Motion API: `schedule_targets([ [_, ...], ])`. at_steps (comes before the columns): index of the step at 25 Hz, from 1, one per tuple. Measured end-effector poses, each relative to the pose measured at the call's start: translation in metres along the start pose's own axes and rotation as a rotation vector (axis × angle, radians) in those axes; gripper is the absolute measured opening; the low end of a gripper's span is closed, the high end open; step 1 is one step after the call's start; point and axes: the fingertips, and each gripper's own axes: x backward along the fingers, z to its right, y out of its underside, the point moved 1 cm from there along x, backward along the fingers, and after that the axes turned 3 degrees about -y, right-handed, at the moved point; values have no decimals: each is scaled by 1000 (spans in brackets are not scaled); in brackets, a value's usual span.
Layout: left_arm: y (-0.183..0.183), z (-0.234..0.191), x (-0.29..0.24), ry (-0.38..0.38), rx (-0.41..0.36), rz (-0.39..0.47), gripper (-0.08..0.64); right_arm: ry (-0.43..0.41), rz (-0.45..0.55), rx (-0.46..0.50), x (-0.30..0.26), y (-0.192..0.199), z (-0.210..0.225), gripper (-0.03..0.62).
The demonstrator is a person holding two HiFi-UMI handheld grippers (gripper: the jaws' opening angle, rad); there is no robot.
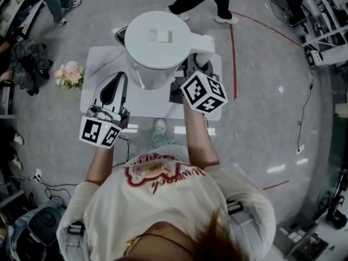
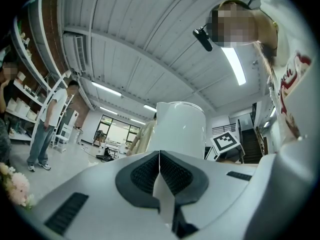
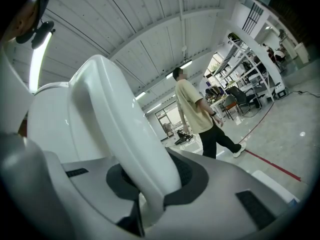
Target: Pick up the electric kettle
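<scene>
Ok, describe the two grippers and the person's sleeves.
The left gripper and right gripper have pale grey shells with black ribbed pads on the fingers. Each carries a white cube with black square markers. The T-shirt is cream, short-sleeved, with red print.

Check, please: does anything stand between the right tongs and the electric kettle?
Nothing visible does: the right tongs are closed on the white handle of the kettle.

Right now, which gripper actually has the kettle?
The right gripper: its jaws are clamped on the handle of the white kettle. The left gripper, beside the kettle body, has its jaws together with nothing between them.
</scene>
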Motion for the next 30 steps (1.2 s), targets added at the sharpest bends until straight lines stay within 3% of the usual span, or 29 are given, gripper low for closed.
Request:
schedule_targets([
  [10, -13, 43, 119, 35, -7, -21, 12, 33, 16, -7, 118, 34, -52, 66],
  [18, -22, 99, 193, 112, 0, -29, 13, 72, 31, 1, 223, 43, -77, 66],
  [30, -50, 122, 236, 109, -2, 20, 12, 33, 70, 7, 275, 30, -114, 66],
])
